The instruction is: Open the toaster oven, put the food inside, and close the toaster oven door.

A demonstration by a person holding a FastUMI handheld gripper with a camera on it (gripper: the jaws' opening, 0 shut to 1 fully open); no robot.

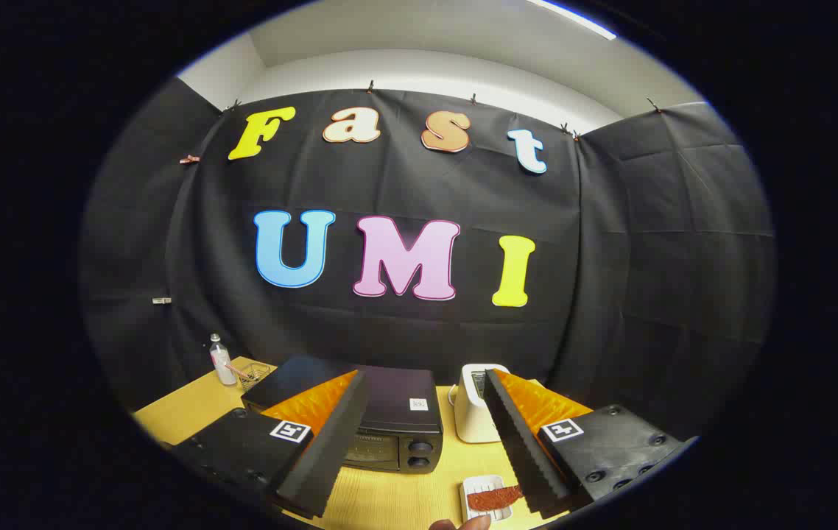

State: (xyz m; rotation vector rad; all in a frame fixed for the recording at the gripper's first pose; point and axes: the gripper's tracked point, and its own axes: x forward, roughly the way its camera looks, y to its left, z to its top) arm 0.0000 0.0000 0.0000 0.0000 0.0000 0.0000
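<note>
Tongs point(425, 449) hang above the surface point(397, 497), released, their two fingers spread wide apart with nothing between them but air. Seen from the camera riding on them, the left finger point(331, 442) crosses in front of the left part of the toaster oven point(389, 419), and the right finger point(526, 442) runs down past a white toaster point(472, 412).

The toaster oven stands on the yellow wooden surface just ahead of the fingers, a dark box with a flat top bearing a small pale sticker. Its door point(371, 450) is shut, and two round knobs point(420, 454) sit one above the other on the right of its front.

The white toaster stands just beside the oven's right flank, apart from it.

Nearer than the oven, close by the inner edge of the right finger, a small white tray point(479, 487) lies on the surface with the food point(493, 497) on it, a reddish-brown strip lying across the tray. Fingertips of a person's hand point(463, 524) show just below the tray.

Beyond the oven's left corner stand a clear bottle point(222, 361) with a white label and, just beside it, a small clear container point(253, 374).
</note>
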